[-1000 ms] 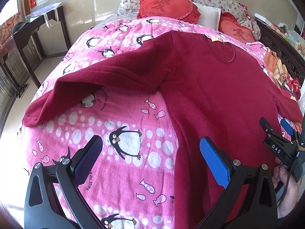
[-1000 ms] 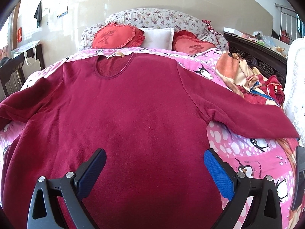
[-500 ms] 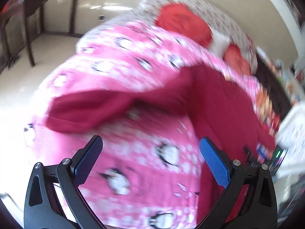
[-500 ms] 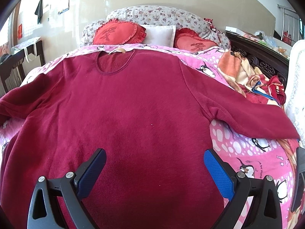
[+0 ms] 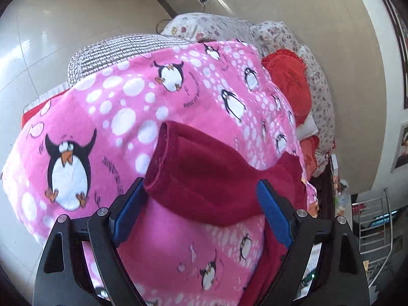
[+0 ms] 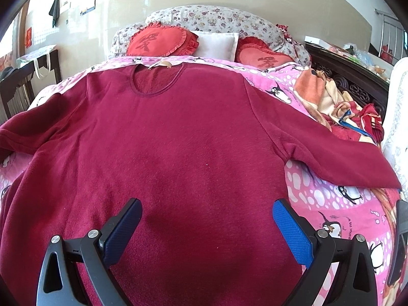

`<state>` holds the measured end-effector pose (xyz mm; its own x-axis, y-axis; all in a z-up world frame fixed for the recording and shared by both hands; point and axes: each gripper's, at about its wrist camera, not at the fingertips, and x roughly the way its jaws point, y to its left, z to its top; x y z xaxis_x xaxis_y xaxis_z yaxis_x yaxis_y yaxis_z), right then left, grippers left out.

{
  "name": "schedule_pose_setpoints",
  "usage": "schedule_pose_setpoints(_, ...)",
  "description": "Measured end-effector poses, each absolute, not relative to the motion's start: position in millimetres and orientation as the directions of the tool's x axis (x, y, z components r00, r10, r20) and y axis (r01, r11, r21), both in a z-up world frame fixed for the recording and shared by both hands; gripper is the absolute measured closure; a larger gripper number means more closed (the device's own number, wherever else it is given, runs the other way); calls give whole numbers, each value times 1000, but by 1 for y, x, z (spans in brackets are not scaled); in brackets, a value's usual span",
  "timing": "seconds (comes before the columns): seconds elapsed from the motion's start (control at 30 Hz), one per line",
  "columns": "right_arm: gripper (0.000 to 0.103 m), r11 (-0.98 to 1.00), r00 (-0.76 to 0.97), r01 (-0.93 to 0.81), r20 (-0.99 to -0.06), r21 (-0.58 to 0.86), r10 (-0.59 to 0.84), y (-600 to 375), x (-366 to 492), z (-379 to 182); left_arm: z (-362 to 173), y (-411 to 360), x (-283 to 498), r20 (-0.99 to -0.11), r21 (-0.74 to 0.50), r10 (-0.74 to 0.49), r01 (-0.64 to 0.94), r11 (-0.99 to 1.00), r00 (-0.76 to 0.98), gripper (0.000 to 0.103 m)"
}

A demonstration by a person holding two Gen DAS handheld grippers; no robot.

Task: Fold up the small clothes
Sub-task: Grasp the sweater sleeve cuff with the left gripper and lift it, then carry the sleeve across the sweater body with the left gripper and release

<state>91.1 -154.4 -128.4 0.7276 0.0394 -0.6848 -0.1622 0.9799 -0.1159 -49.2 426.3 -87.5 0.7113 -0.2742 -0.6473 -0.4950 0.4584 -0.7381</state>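
A dark red long-sleeved top (image 6: pixel 193 137) lies flat, front up, on the pink penguin blanket (image 6: pixel 341 204), neck at the far end, both sleeves spread out. In the left wrist view its left sleeve (image 5: pixel 204 178) lies across the blanket with the cuff (image 5: pixel 158 158) toward the bed's edge. My left gripper (image 5: pixel 201 196) is open, its blue pads on either side of the sleeve just behind the cuff, not closed on it. My right gripper (image 6: pixel 206 219) is open and empty above the top's lower body.
Red heart cushions (image 6: pixel 160 40) and a white pillow (image 6: pixel 216 43) lie at the headboard. A heap of orange and red cloth (image 6: pixel 336 107) lies at the bed's right side. Pale tiled floor (image 5: pixel 38 33) lies past the left edge. A dark table (image 6: pixel 28 74) stands at left.
My left gripper has swung left and dropped down onto the left sleeve's cuff end. My right gripper has moved a little farther over the top's body.
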Motion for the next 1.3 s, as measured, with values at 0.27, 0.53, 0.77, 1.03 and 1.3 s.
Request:
schedule_pose_setpoints(0.27, 1, 979, 724, -166, -689, -121, 38, -153, 92, -129, -91, 433, -47, -705, -680, -187, -578, 451, 684, 79)
schedule_pose_setpoints(0.53, 1, 982, 729, -159, -683, -99, 49, -157, 92, -127, -38, 406, -38, -737, -442, 102, -590, 675, 668, 95)
schedule_pose_setpoints(0.77, 1, 986, 735, -149, -676, -69, 64, -163, 90, -125, 42, 416, -47, -571, -444, 282, -579, 684, 771, 95)
schedule_pose_setpoints(1.03, 1, 987, 738, -145, -671, -61, 67, -165, 91, -124, 51, 363, 19, -550, -507, 44, -375, 776, 834, 95)
schedule_pose_setpoints(1.3, 1, 988, 739, -142, -671, -63, 63, -166, 90, -125, 19, 165, 174, -540, -581, -400, 16, 814, 741, 95)
